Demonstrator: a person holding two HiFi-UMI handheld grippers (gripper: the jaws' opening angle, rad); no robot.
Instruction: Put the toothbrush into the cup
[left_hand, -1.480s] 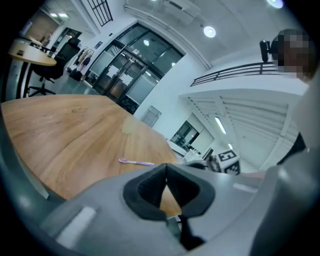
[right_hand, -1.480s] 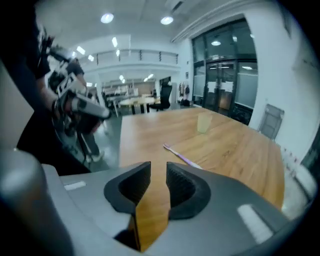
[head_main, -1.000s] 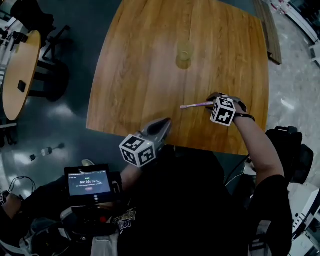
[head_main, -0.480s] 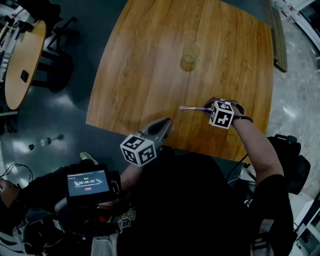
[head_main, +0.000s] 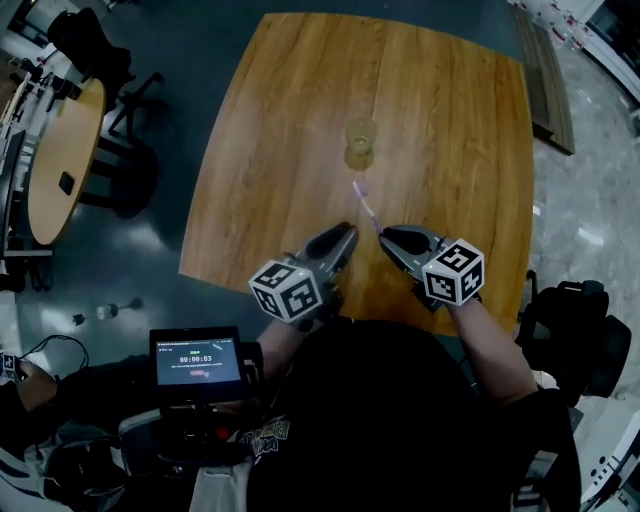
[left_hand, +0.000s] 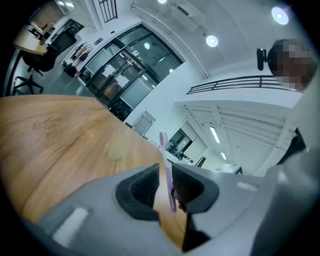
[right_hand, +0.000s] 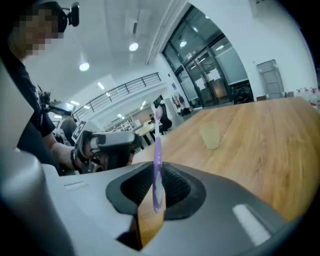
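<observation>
A purple toothbrush (head_main: 366, 205) stands nearly upright with its handle end in my right gripper (head_main: 384, 236), whose jaws have just been closing and are shut on it. Its bristle head points up and away toward the cup (head_main: 360, 134), a clear yellowish cup farther out on the wooden table (head_main: 450, 120). In the right gripper view the toothbrush (right_hand: 157, 155) rises from between the pads. My left gripper (head_main: 347, 232) hovers close to the left of it; its jaws have just been opening and grip nothing. In the left gripper view the toothbrush (left_hand: 166, 165) lines up with the gap.
A round wooden table (head_main: 60, 150) and dark chairs (head_main: 120, 150) stand on the floor at the left. A small screen with a timer (head_main: 196, 357) sits below the table's near edge. A long bench (head_main: 545, 70) runs along the right.
The right gripper has lifted the toothbrush off the table, rolled it upright and swung it left toward the middle. The left gripper has moved forward over the table edge and opened.
</observation>
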